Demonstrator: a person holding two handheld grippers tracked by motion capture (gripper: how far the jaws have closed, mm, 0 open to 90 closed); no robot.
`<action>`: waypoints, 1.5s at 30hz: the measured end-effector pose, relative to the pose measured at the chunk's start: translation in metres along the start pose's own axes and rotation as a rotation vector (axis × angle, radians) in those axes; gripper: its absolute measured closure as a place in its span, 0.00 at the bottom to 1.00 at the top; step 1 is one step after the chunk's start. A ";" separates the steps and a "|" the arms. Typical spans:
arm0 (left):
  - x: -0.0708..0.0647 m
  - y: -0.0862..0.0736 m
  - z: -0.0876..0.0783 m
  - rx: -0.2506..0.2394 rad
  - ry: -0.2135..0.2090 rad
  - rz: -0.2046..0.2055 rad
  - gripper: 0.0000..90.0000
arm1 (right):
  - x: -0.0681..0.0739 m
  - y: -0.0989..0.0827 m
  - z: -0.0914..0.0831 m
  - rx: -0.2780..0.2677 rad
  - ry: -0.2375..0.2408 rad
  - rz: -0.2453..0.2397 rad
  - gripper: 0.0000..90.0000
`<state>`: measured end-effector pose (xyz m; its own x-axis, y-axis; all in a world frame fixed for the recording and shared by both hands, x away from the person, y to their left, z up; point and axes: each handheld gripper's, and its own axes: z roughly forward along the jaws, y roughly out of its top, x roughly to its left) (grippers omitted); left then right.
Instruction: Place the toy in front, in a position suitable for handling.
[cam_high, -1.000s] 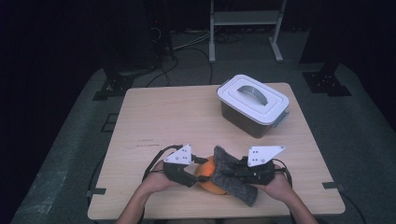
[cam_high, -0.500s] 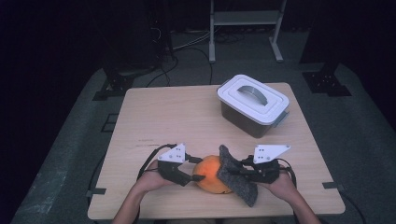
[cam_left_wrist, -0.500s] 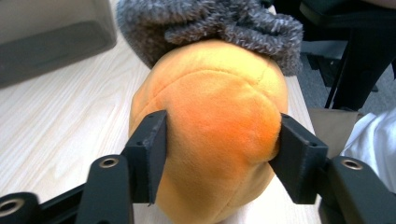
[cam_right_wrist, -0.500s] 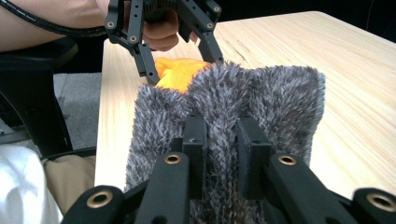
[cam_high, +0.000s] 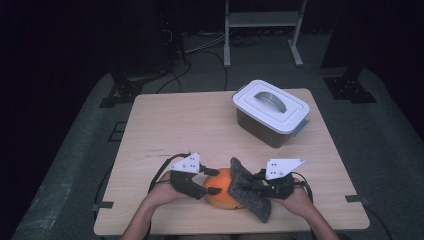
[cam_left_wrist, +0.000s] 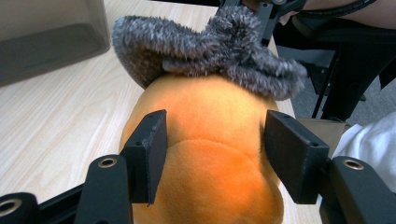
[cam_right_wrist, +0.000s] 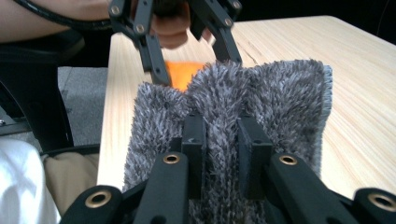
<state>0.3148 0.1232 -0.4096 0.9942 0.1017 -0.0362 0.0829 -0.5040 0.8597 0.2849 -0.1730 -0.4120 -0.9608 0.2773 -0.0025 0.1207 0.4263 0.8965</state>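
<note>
High view: near the table's (cam_high: 165, 125) front edge, the left gripper (cam_high: 214, 181) clasps an orange plush ball (cam_high: 222, 194) while the right gripper (cam_high: 239, 186), pinched narrow on a grey fuzzy cloth (cam_high: 250, 195), presses it against the ball's side. Wiping looks underway, with most of the ball seemingly left to cover.

Pale wooden square table (cam_high: 180, 125) standing mid-frame, white-lidded grey plastic box (cam_high: 271, 111) sitting upper right, round orange plush toy (cam_high: 223, 192) resting lower centre
</note>
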 end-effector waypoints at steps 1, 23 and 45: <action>0.001 -0.001 0.000 -0.001 0.000 -0.005 0.45 | 0.000 0.000 0.000 0.000 0.000 0.000 0.83; 0.004 0.003 0.010 0.052 0.001 -0.067 0.28 | 0.007 -0.003 0.011 0.029 0.022 -0.023 0.82; 0.004 0.006 0.010 -0.030 0.114 -0.033 0.58 | -0.022 -0.013 -0.014 0.024 -0.056 0.091 0.83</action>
<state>0.3204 0.1121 -0.4097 0.9765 0.2154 -0.0083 0.1117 -0.4730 0.8739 0.3008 -0.1968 -0.4175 -0.9300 0.3637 0.0532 0.2137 0.4170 0.8834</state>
